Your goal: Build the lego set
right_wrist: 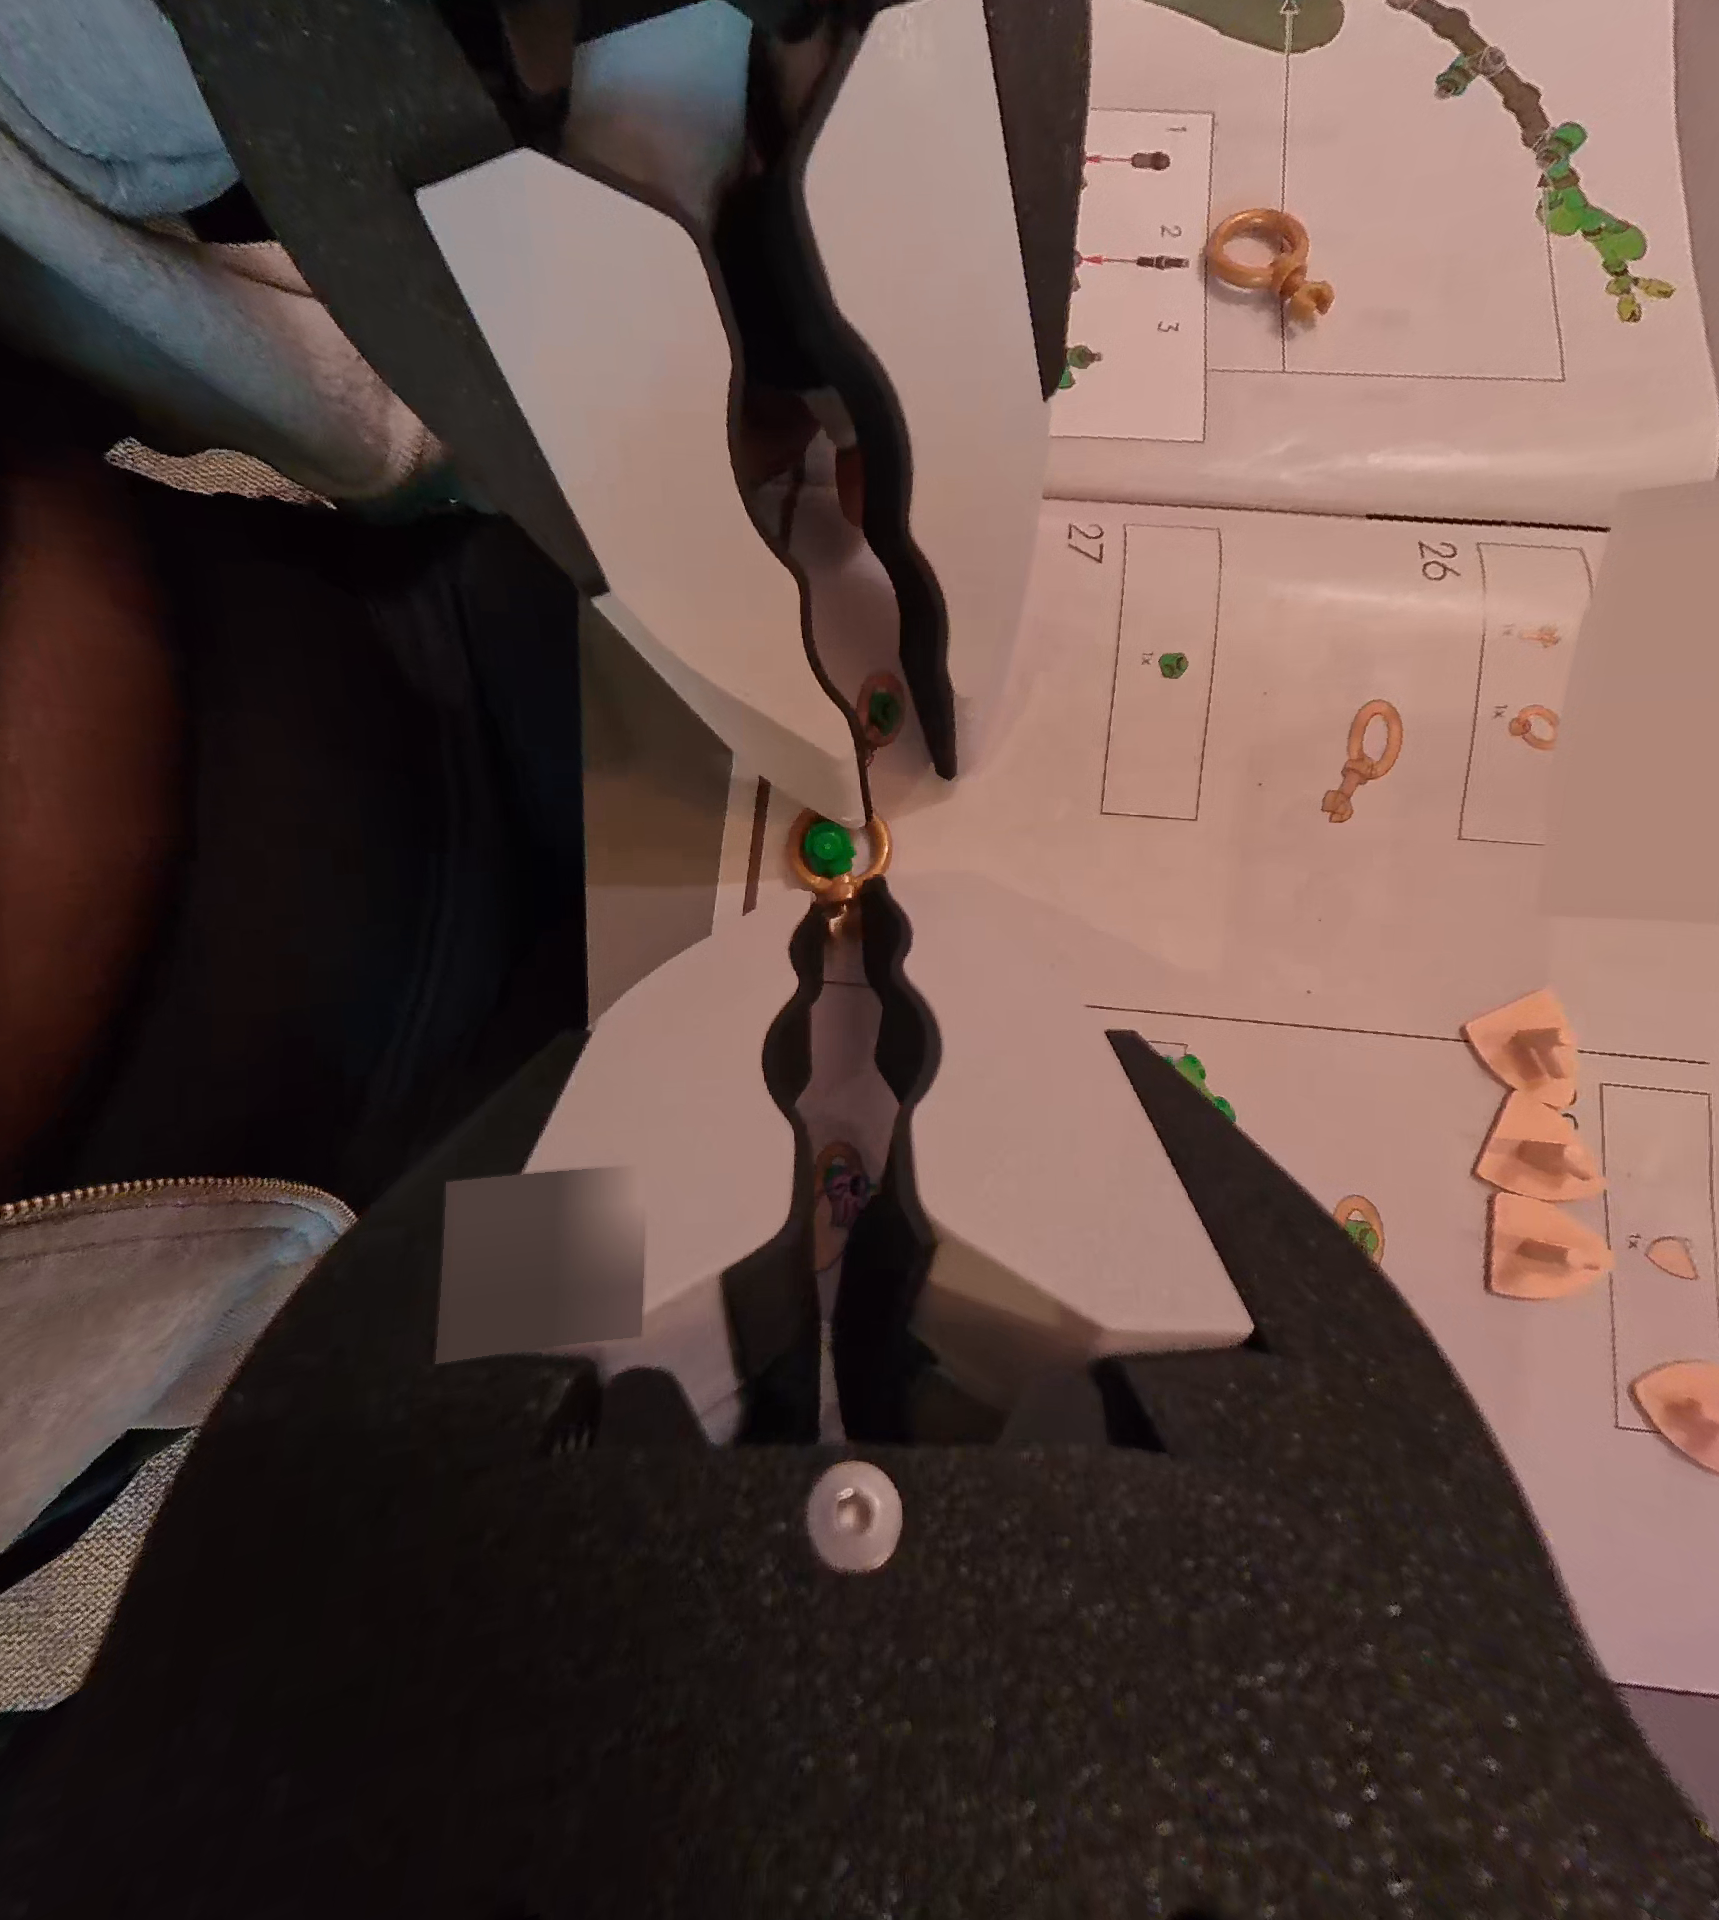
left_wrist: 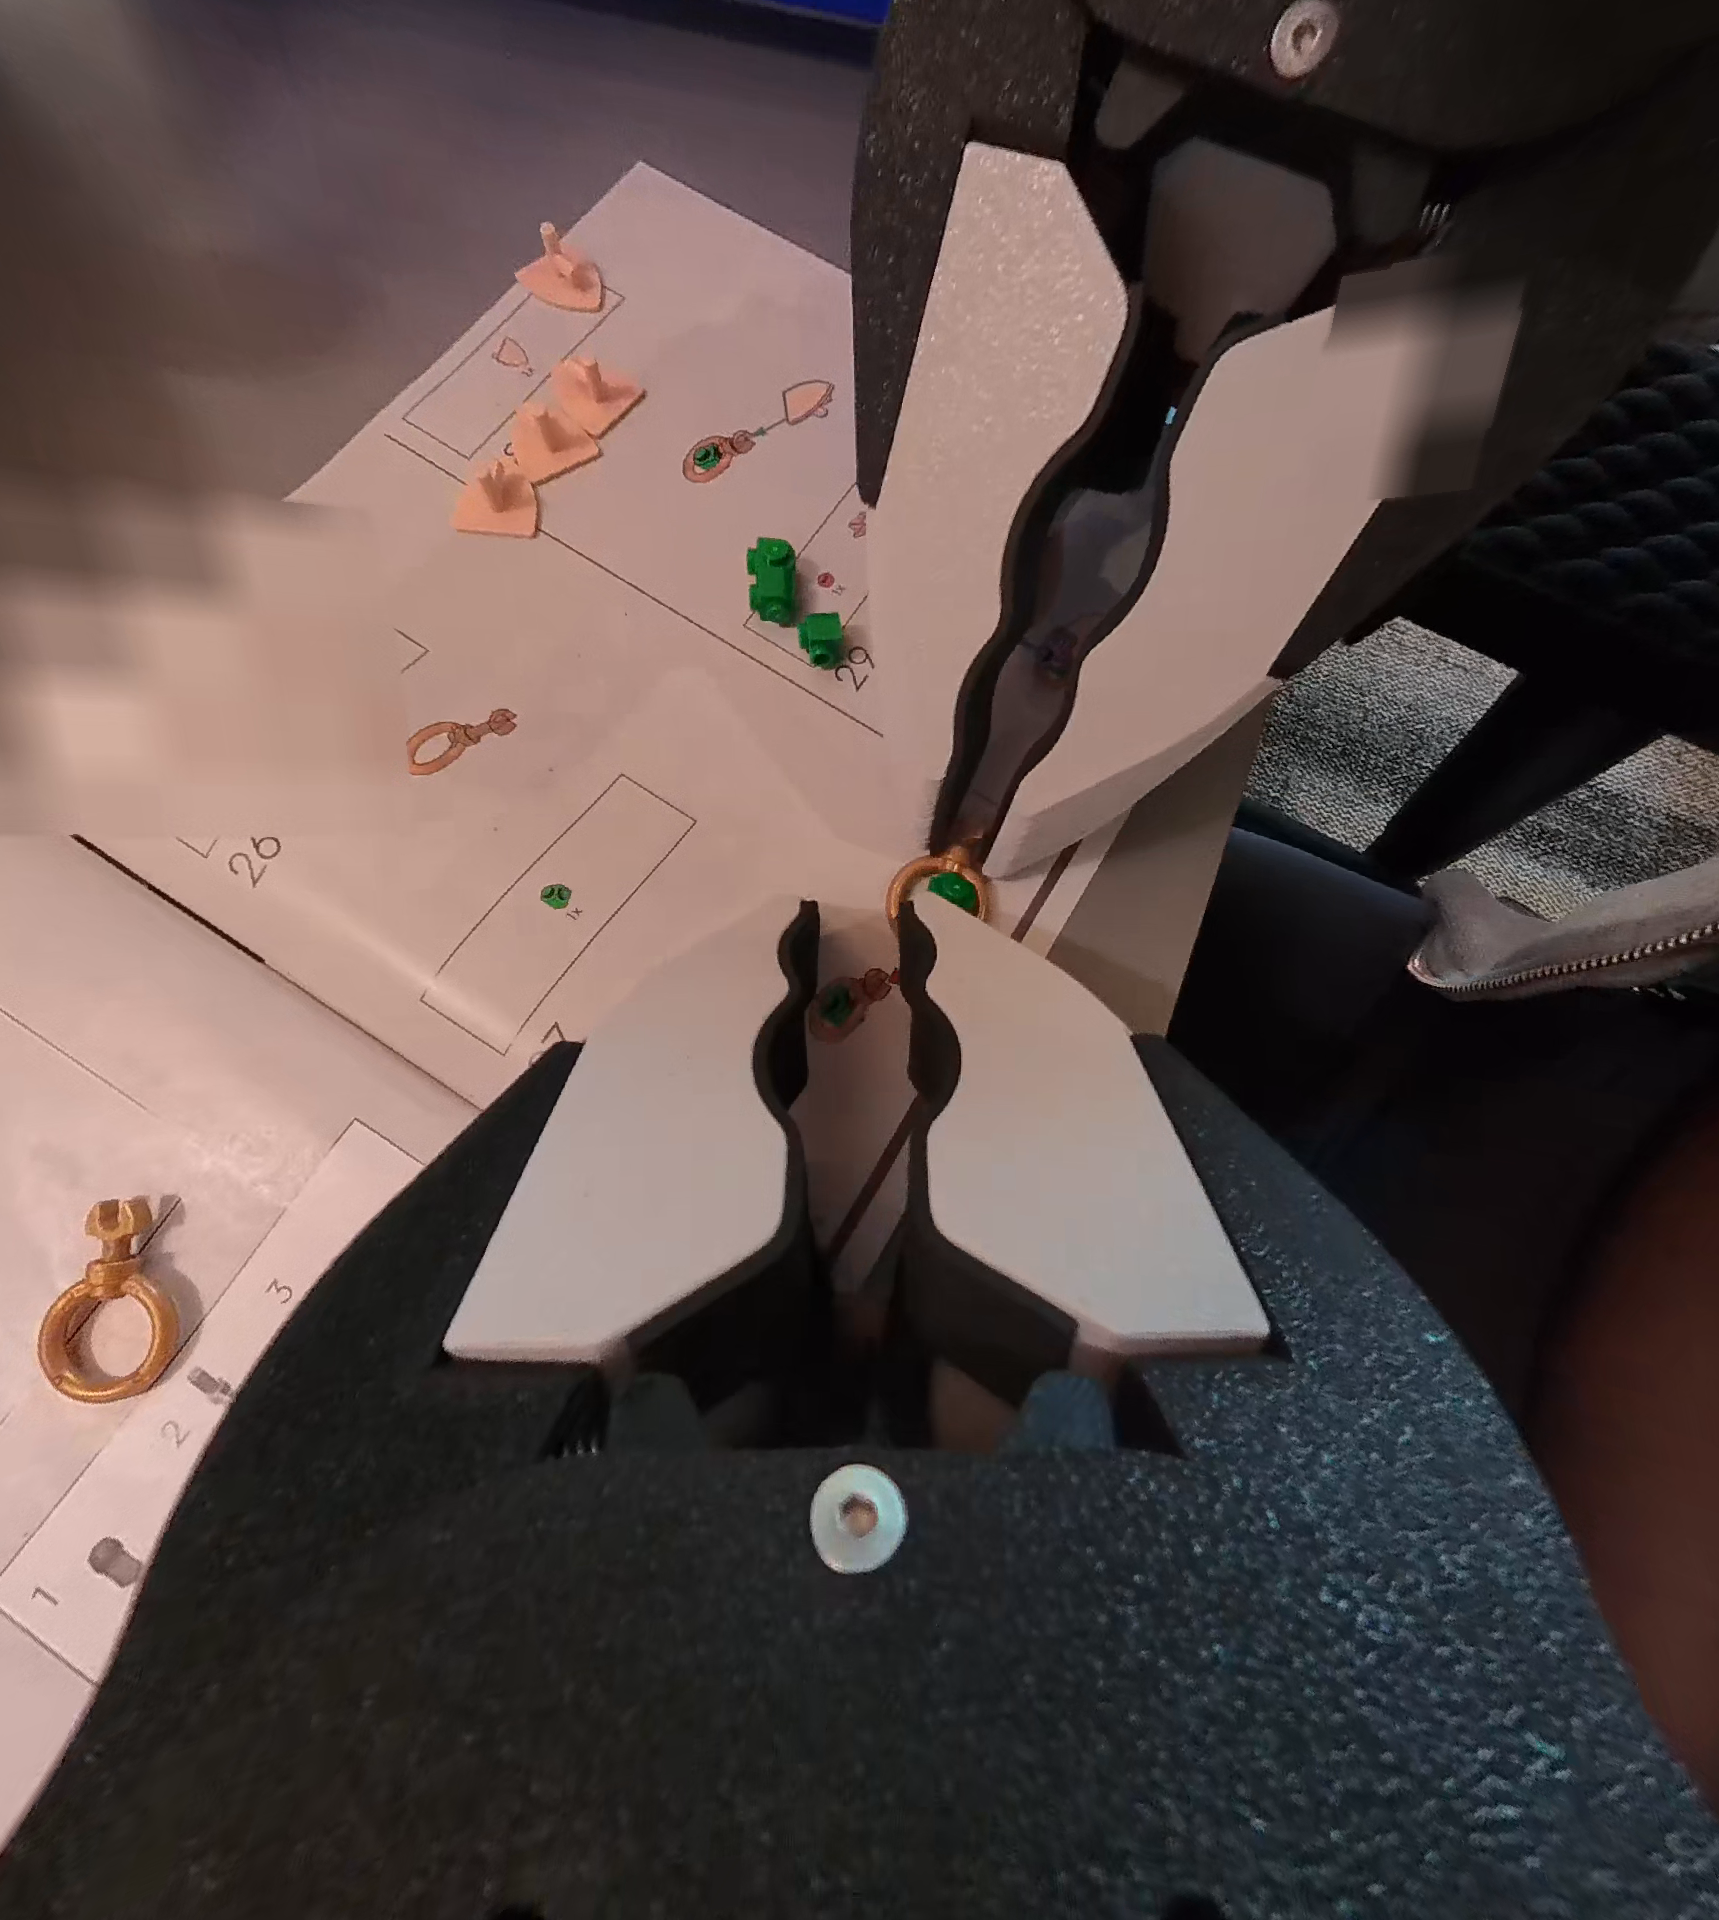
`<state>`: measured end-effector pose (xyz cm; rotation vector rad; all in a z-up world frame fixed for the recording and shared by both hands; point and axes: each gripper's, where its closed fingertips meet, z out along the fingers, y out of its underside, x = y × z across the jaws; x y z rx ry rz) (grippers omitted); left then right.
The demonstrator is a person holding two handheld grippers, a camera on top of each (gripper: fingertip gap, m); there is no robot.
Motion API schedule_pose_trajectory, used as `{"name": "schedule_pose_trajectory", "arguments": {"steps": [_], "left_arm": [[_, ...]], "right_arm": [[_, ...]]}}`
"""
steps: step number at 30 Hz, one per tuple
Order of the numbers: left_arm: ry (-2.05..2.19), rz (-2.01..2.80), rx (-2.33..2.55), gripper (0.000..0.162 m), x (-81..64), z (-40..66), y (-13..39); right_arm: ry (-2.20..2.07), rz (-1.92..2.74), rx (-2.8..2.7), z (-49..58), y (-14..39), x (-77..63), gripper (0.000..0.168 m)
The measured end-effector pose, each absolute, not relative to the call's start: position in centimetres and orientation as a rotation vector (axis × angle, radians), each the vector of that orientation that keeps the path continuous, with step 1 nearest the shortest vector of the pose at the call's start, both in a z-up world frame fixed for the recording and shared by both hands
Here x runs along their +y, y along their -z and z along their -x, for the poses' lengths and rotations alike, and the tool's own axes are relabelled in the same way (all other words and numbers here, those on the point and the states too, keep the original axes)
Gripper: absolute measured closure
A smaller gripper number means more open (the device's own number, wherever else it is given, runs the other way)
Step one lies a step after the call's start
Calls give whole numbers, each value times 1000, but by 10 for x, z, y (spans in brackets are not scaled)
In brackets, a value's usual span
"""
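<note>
Pinching glossy gold ring (right_wrist: 839, 854) stem, right claw (right_wrist: 847, 914), green stud (right_wrist: 826, 847) inside

Gold rings: two, one (left_wrist: 938, 883) held between the tools with a green stud (left_wrist: 951, 889) seated in it, one (left_wrist: 110, 1320) loose on the booklet (left_wrist: 335, 1039). Pink petals: four, three clustered (left_wrist: 548, 442) and one apart (left_wrist: 564, 272). Loose green pieces: two, one larger (left_wrist: 774, 582) and one smaller (left_wrist: 820, 636). Tools: two, left (left_wrist: 857, 920) and right (right_wrist: 842, 914). Booklet: one, lying open.
</note>
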<state>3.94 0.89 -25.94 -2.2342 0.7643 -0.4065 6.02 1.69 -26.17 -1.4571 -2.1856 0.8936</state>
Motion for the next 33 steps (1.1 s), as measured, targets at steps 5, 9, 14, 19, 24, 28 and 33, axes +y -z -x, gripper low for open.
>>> {"name": "schedule_pose_trajectory", "arguments": {"steps": [5, 9, 14, 19, 24, 28, 33], "left_arm": [[374, 2243, 748, 143, 8, -32, 258], [418, 2218, 740, 143, 3, -34, 251], [415, 2234, 763, 145, 5, -37, 259], [417, 2235, 777, 145, 6, -39, 259], [392, 2244, 796, 143, 8, -38, 259], [408, 2236, 775, 143, 4, -34, 252], [416, 2254, 789, 141, 4, -37, 257]], "right_arm": [[-884, 1443, -2181, -59, 262, 17, 162], [-886, 1452, -2174, -59, 263, 17, 162], [-890, 1456, -2163, -59, 262, 17, 162], [-891, 1449, -2161, -60, 262, 17, 162], [-915, 1449, -2150, -59, 262, 16, 162], [-919, 1452, -2146, -59, 262, 16, 162], [-918, 1446, -2137, -59, 262, 16, 162]]}}
